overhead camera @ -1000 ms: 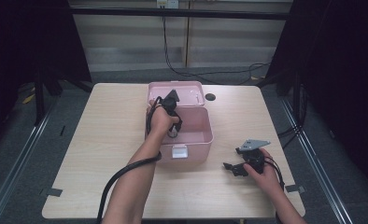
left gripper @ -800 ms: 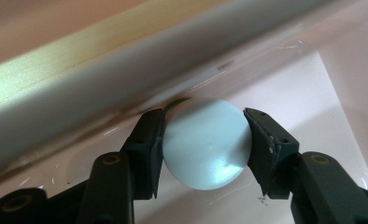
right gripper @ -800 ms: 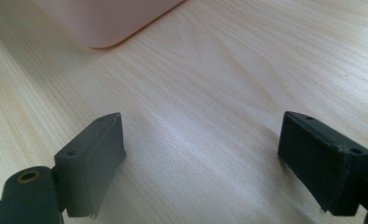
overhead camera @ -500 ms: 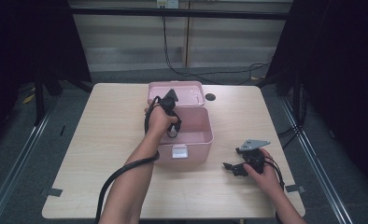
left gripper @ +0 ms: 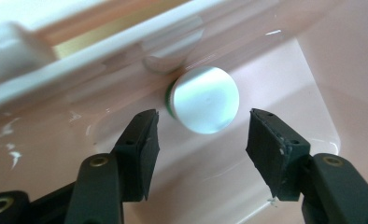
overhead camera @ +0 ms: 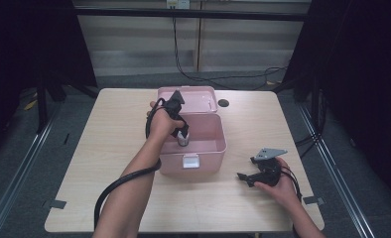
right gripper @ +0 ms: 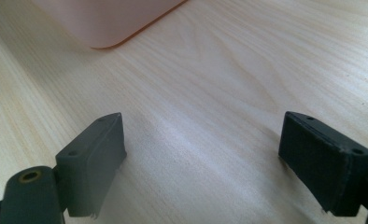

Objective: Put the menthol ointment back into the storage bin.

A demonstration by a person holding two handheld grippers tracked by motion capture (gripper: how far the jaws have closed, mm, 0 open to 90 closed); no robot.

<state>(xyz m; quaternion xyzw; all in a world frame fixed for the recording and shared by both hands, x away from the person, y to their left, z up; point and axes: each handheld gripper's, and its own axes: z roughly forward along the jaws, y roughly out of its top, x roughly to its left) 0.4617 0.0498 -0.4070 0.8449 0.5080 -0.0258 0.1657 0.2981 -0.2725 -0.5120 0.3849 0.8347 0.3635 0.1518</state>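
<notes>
— Inside the pink box (overhead camera: 218,144), what are you working on?

— Standing upright on the box floor is a small bottle (left gripper: 204,99) with a round white cap and a green band just under it. You see it from above in your left gripper view, close against the box's near wall. In the high view the bottle (overhead camera: 183,140) sits toward the left half of the open box.

— And your left gripper?

— Your left gripper (left gripper: 203,133) hangs just above the bottle, pointing down into the box. Its jaws have just been opening and now stand spread, one on each side of the cap, with clear gaps; neither pad touches the bottle. In the high view your left hand (overhead camera: 162,121) holds that gripper (overhead camera: 182,130) over the box's left part, cable trailing back along your forearm.

— What about the box itself?

— It sits near the middle of the wooden table (overhead camera: 114,148), its lid (overhead camera: 188,93) folded back flat behind it, and a white latch (overhead camera: 190,160) on the front wall facing you.

— And your right side?

— Your right gripper (overhead camera: 243,177) rests on the table to the right of the box, well apart from it, held in your right hand (overhead camera: 278,181). In your right gripper view its jaws are spread wide over bare wood, with a corner of the box (right gripper: 102,23) ahead.
</notes>
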